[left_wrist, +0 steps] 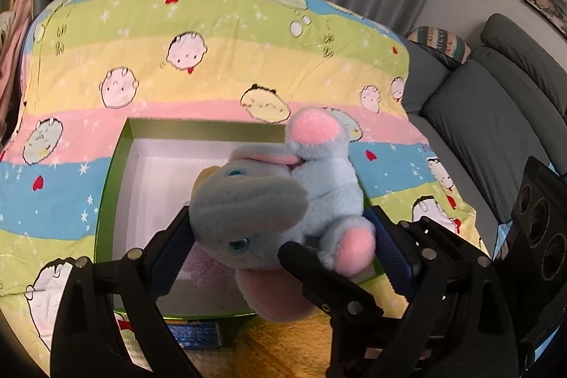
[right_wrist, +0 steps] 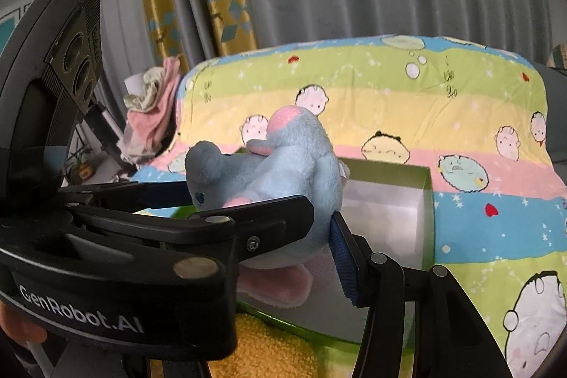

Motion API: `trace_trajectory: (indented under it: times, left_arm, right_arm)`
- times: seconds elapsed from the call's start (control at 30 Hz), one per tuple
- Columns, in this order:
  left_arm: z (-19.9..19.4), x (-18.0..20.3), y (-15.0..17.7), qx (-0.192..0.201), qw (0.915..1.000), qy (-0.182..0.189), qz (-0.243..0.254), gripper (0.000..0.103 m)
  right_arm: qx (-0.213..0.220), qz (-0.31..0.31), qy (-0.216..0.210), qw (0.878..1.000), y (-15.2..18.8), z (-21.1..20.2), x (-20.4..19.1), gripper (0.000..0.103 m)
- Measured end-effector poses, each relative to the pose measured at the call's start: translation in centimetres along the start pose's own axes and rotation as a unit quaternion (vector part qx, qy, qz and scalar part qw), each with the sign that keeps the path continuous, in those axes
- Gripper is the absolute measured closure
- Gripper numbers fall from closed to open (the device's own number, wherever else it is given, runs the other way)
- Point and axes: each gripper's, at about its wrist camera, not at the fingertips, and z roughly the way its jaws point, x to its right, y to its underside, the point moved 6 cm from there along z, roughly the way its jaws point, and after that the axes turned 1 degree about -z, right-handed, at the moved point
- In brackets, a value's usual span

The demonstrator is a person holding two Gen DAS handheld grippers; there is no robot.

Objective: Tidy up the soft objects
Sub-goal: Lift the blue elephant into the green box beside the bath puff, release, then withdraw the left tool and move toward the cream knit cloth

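A blue plush elephant (left_wrist: 280, 201) with pink ears and feet hangs over an open green box (left_wrist: 120, 151) with a white inside. My left gripper (left_wrist: 280, 236) is shut on the plush elephant, its blue pads pressing both sides. My right gripper (right_wrist: 280, 222) also grips the elephant (right_wrist: 283, 172), crossing my left gripper's fingers (right_wrist: 226, 229). The box (right_wrist: 425, 197) sits just behind the toy in the right wrist view. A pale pink soft thing (left_wrist: 203, 268) lies inside the box under the elephant.
The box rests on a rainbow-striped cartoon blanket (left_wrist: 219, 66) over a bed or sofa. A grey sofa (left_wrist: 496, 116) is at the right. A yellow fuzzy item (right_wrist: 262, 346) lies below the box front. Crumpled pink and green cloths (right_wrist: 152, 108) hang at the left. Curtains stand behind.
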Motion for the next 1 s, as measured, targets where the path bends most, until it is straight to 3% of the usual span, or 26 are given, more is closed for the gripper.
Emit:
trace_trajectory:
  times: [0.2,0.27,0.37,0.6,1.0]
  left_arm:
    - [1.8,-1.1,0.8,-0.031,0.9993,-0.017,-0.014,0.003]
    - [1.9,-1.3,1.1,-0.033,0.9990,-0.028,-0.008,0.001]
    - [1.1,-1.3,1.1,-0.025,0.9988,-0.043,0.000,0.001]
    - [-3.7,-0.7,1.9,0.023,0.9963,-0.081,0.019,0.001]
    - [-14.1,2.7,5.6,0.120,0.9866,-0.097,0.053,0.001]
  right_arm:
    - [-0.032,0.005,0.018,0.999,0.7,1.5,0.1,0.043]
    - [-0.035,0.005,0.029,0.999,0.7,1.3,0.2,0.036]
    - [-0.033,0.011,0.037,0.999,0.8,0.3,0.5,0.034]
    - [-0.023,0.011,0.059,0.998,1.8,-4.2,0.4,0.033]
    - [0.006,-0.025,0.054,0.998,5.5,-12.5,-4.5,0.028]
